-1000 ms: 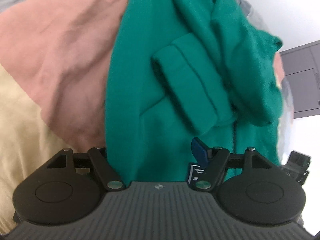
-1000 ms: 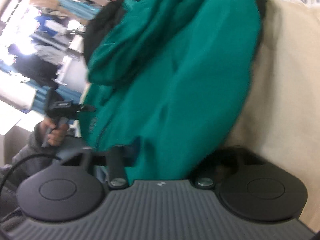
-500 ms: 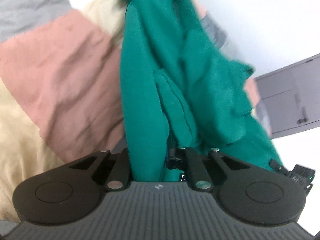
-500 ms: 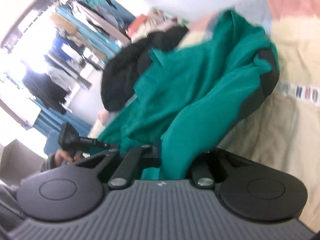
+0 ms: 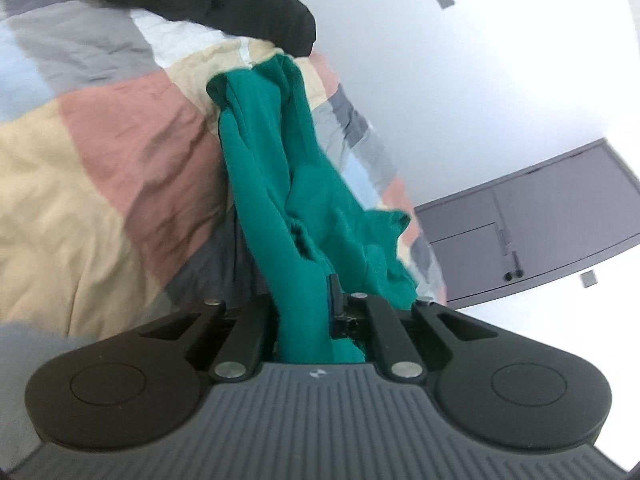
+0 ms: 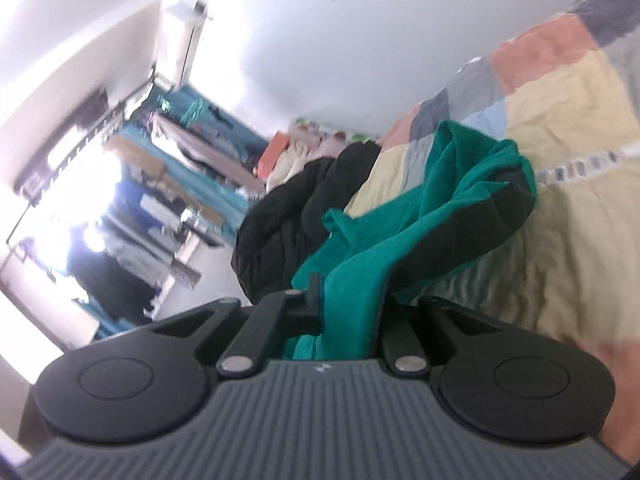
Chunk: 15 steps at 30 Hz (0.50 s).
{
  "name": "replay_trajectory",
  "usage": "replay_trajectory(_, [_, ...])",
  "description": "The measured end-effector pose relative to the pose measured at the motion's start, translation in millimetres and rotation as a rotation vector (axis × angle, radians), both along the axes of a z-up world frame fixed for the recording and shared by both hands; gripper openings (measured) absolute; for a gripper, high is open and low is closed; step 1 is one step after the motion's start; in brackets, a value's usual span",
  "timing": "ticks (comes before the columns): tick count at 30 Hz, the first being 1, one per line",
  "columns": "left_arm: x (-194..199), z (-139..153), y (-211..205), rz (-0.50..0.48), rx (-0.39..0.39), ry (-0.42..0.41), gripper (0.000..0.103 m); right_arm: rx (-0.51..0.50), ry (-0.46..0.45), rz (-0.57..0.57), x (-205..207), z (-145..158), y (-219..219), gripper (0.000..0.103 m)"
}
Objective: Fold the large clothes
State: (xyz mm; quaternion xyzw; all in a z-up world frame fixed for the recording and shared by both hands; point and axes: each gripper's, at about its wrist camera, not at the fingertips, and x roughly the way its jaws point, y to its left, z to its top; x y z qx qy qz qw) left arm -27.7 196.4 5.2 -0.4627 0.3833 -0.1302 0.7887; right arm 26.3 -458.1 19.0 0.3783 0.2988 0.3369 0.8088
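Above the patchwork bed (image 5: pixel 100 168) your left claw (image 5: pixel 304 304) and right claw (image 6: pixel 348 300) are both clamped on the green garment (image 5: pixel 272 184), which hangs bunched between them, its far end trailing on the quilt near a black garment (image 6: pixel 288 220) heaped at the bed's edge
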Motion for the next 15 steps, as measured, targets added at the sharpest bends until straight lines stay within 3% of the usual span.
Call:
replay_trajectory(4, [-25,-10,9,0.03,-0.05,-0.01,0.007,-0.001,0.042,-0.046,-14,-4,1,0.009])
replay_trajectory(8, [-15,-14,14,0.065,-0.068,-0.046,0.007,0.011,0.077,-0.075,0,-2,9,0.009])
replay_trajectory(15, [83,6,15,0.154,-0.013,-0.122,0.008,0.006,0.132,-0.222,79,14,26,0.009])
